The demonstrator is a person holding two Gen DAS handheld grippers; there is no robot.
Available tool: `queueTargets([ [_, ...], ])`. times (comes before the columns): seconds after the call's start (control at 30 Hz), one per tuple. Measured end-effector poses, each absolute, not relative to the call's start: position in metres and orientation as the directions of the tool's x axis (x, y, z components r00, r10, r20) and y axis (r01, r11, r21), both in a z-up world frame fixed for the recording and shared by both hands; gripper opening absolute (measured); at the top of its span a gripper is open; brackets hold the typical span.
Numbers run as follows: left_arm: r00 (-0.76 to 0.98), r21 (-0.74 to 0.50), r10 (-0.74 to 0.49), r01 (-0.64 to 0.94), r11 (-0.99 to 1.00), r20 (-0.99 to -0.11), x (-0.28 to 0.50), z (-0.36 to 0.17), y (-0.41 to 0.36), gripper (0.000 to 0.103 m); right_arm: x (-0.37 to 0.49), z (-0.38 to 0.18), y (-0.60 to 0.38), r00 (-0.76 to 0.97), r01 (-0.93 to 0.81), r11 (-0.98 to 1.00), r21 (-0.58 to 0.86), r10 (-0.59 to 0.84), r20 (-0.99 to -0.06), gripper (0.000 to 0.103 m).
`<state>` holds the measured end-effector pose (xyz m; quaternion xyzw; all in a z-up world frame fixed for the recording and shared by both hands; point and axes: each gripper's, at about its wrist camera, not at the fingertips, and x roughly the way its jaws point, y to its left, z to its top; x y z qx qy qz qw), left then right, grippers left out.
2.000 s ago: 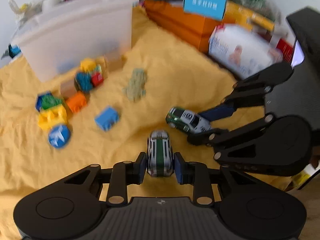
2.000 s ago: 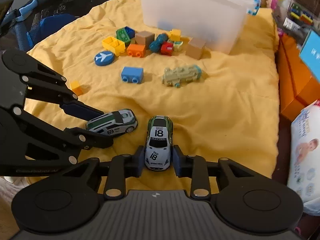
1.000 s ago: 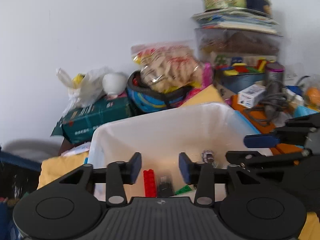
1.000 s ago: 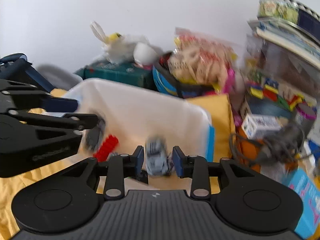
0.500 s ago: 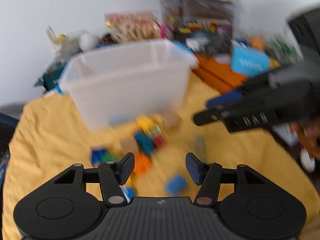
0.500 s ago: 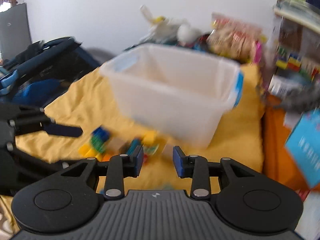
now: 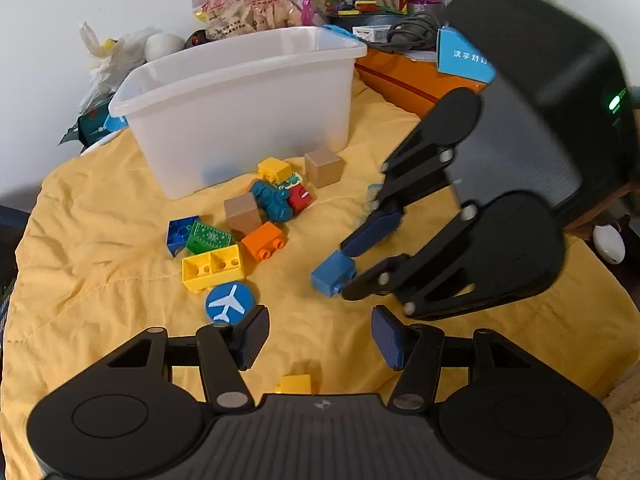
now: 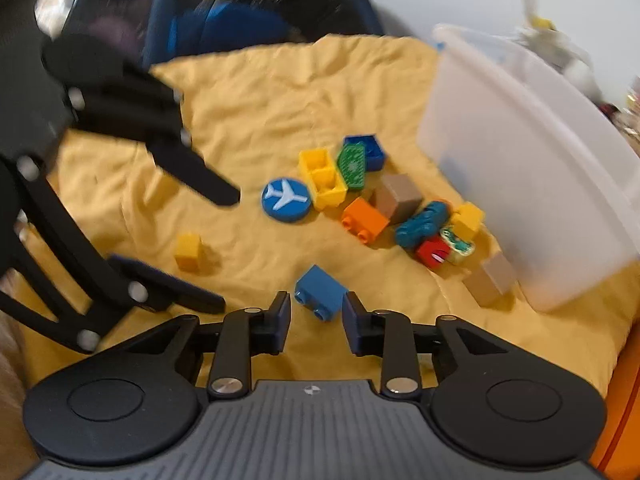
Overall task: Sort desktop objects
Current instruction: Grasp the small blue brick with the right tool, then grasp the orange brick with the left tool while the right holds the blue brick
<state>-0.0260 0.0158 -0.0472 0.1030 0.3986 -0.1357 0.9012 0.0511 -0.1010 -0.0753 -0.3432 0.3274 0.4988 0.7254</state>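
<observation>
Left wrist view: left gripper [image 7: 318,338] spread wide, empty, over small yellow brick [image 7: 295,384]; airplane disc [image 7: 230,303] just beyond its left finger.
Right wrist view: right gripper [image 8: 316,318] parted, blue brick [image 8: 320,292] lying between its fingertips on yellow cloth [image 8: 280,92], not clamped.

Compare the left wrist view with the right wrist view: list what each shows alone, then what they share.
Left only: the orange box, snack bag and the right tongs open around the blue brick.
Right only: the left tongs, open, and a dark chair.
Both: the bin, yellow cloth, plane disc, small yellow block and the brick pile.
</observation>
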Motion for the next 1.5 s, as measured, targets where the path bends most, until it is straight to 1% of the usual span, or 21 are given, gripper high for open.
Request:
queueTargets([
  [0.17,0.634,0.073,-0.147,0.307,0.949,-0.759,-0.026,-0.051,0.018,0.060,0.052,-0.090,-0.087,0.323,-0.946,0.192,-0.262,0.493,-0.808,0.032],
  [0.2,0.635,0.072,-0.146,0.304,0.950,-0.759,-0.025,-0.051,0.019,0.060,0.057,-0.091,-0.084,0.326,-0.945,0.202,-0.259,0.481,-0.814,0.030],
  [0.23,0.637,0.070,-0.147,0.302,0.951,-0.757,-0.025,-0.050,0.019,0.060,0.062,-0.093,-0.081,0.319,-0.945,0.219,-0.242,0.468,-0.824,0.020],
  [0.27,0.638,0.069,-0.146,0.299,0.952,-0.756,-0.023,-0.050,0.020,0.060,0.067,-0.092,-0.081,0.296,-0.949,0.243,-0.199,0.477,-0.828,0.017],
  [0.47,0.670,0.074,-0.174,0.324,0.943,-0.722,0.001,-0.050,0.020,0.059,0.062,-0.073,-0.107,0.308,-0.916,0.380,-0.132,0.453,-0.836,0.017],
  [0.53,0.671,0.114,-0.165,0.351,0.929,-0.722,0.016,-0.054,0.014,0.056,0.064,-0.065,-0.126,0.291,-0.899,0.428,-0.089,0.434,-0.853,0.017],
  [0.67,0.679,0.243,-0.137,0.433,0.868,-0.721,0.040,-0.066,0.001,0.056,0.063,-0.059,-0.164,0.288,-0.846,0.533,-0.025,0.416,-0.863,0.017],
  [0.77,0.654,0.284,-0.133,0.490,0.824,-0.744,0.061,-0.076,-0.001,0.056,0.057,-0.062,-0.186,0.308,-0.794,0.608,-0.008,0.392,-0.867,0.017],
  [0.8,0.639,0.293,-0.131,0.513,0.807,-0.758,0.067,-0.080,-0.001,0.052,0.055,-0.065,-0.191,0.310,-0.780,0.626,-0.002,0.383,-0.870,0.017],
  [0.83,0.633,0.301,-0.126,0.523,0.797,-0.764,0.071,-0.083,0.000,0.045,0.053,-0.068,-0.195,0.310,-0.767,0.641,0.002,0.375,-0.874,0.017],
  [0.87,0.632,0.291,-0.140,0.528,0.798,-0.763,0.076,-0.082,0.003,0.028,0.051,-0.071,-0.199,0.313,-0.757,0.654,0.004,0.367,-0.876,0.017],
  [0.9,0.626,0.291,-0.127,0.520,0.803,-0.769,0.082,-0.081,0.006,0.021,0.048,-0.073,-0.202,0.315,-0.745,0.667,0.006,0.360,-0.878,0.017],
  [0.93,0.601,0.269,-0.123,0.519,0.811,-0.790,0.089,-0.080,0.011,0.017,0.046,-0.075,-0.205,0.312,-0.739,0.673,0.012,0.359,-0.880,0.017],
  [1.0,0.561,0.183,-0.150,0.493,0.851,-0.814,0.094,-0.071,0.021,0.017,0.043,-0.074,-0.209,0.316,-0.735,0.677,0.014,0.362,-0.877,0.017],
  [1.1,0.547,0.120,-0.190,0.481,0.869,-0.815,0.073,-0.050,0.018,0.017,0.038,-0.072,-0.213,0.330,-0.727,0.686,0.007,0.359,-0.873,0.018],
  [1.17,0.513,0.051,-0.231,0.478,0.877,-0.827,0.053,-0.040,0.010,0.017,0.038,-0.070,-0.216,0.326,-0.719,0.694,0.034,0.381,-0.865,0.018],
  [1.27,0.448,-0.069,-0.292,0.450,0.891,-0.845,0.025,-0.042,0.000,0.017,0.040,-0.069,-0.219,0.302,-0.708,0.700,0.093,0.419,-0.856,0.018],
  [1.43,0.412,-0.072,-0.272,0.438,0.896,-0.870,-0.003,-0.069,-0.022,0.017,0.039,-0.067,-0.204,0.274,-0.739,0.665,0.106,0.441,-0.855,0.017],
  [1.5,0.431,-0.039,-0.251,0.443,0.895,-0.867,-0.010,-0.074,-0.027,0.019,0.039,-0.070,-0.196,0.268,-0.757,0.648,0.087,0.429,-0.863,0.018],
])
